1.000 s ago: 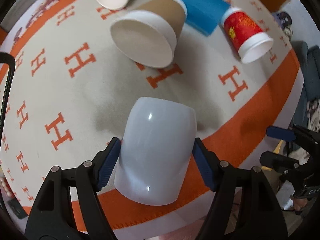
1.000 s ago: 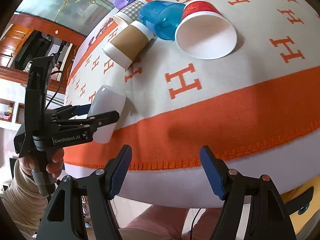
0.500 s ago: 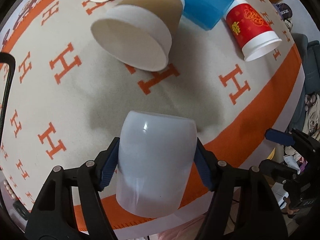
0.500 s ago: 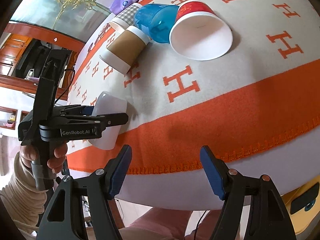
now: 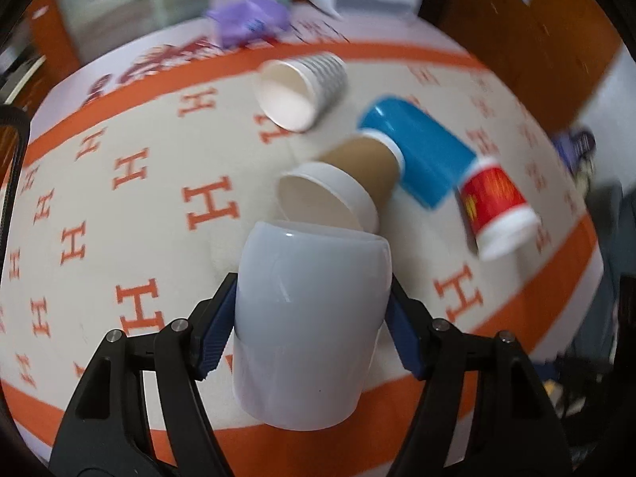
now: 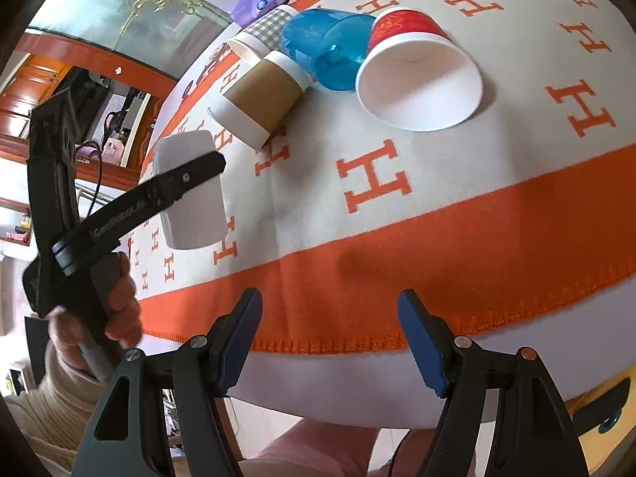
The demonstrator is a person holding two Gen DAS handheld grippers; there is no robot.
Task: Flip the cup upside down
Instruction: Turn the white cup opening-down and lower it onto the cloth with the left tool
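My left gripper [image 5: 312, 310] is shut on a pale white cup [image 5: 306, 318], its blue pads pressing both sides. The cup is held off the table, nearly upright. In the right wrist view the same cup [image 6: 192, 206] hangs above the cloth in the left gripper [image 6: 190, 175], wider end low. My right gripper [image 6: 330, 338] is open and empty, at the table's near edge over the orange border.
Four cups lie on their sides on the orange-and-cream H-pattern cloth [image 6: 437, 206]: a brown-sleeved paper cup [image 5: 349, 183], a blue plastic cup [image 5: 421, 155], a red paper cup [image 5: 497, 206] and a grey-patterned paper cup [image 5: 302, 87]. A purple item [image 5: 250, 20] sits at the far edge.
My left gripper has lifted the white cup and tilted it up from pointing downward toward level, bringing it nearer the brown cup. The right gripper has hardly moved.
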